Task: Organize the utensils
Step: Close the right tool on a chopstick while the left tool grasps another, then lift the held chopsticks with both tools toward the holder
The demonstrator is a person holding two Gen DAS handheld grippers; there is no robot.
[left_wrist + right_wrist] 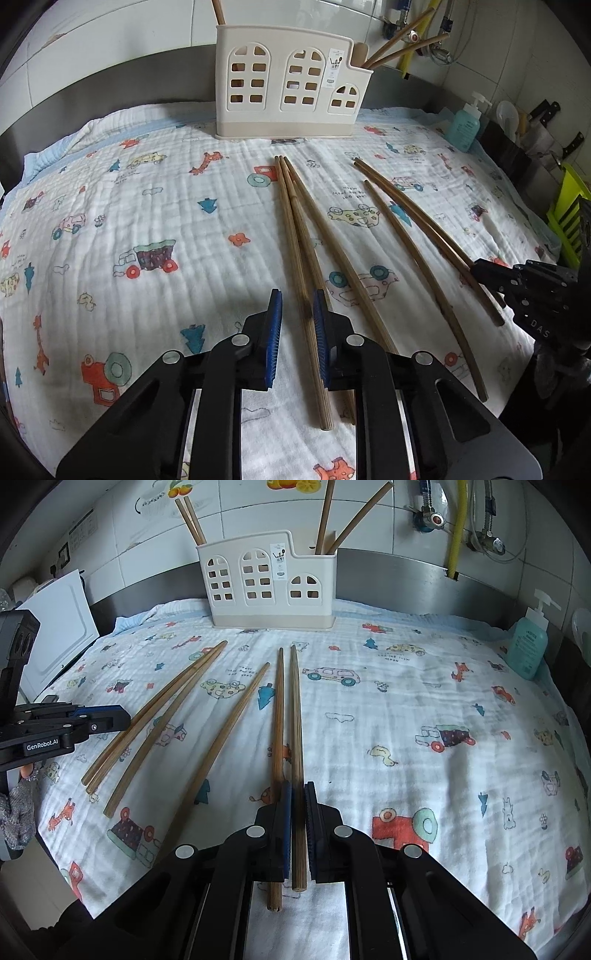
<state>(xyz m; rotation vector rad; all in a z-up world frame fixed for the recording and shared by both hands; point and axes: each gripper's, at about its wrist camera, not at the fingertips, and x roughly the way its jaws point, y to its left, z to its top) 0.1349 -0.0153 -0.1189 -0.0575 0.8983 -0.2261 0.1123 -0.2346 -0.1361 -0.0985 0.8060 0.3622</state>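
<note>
Evidently the pick-up step is in hand, on both sides at once. The right gripper (298, 784) is clenched on one dark chopstick (295, 720), which runs straight ahead from between its pads, while a second stick (277, 720) lies loose just beside its left finger. The left gripper (298, 293) straddles the pale chopstick (291, 240); its right pad sits against the wood, but a sliver of cloth shows beside the other pad, so the jaws read as not yet pinching. Two more sticks (332, 240) lie just right of that claw, fanning away from it. The next move probably calls for the left jaws to finish their pinch, then for each hand to lift and tip its stick upright. After that each would carry its stick to the white holder (288, 85), which stands well ahead of both claws with a few standing chopsticks (192, 520) already in its end compartments. The thin round wood may roll or swivel in the pads. Everything rests on a quilted cloth (147, 206) printed with cars and giraffes, spread over a steel counter. Beyond the holder is a tiled wall, a soap bottle (461, 125) stands far to the right, and a yellow hose (456, 524) hangs above.
</note>
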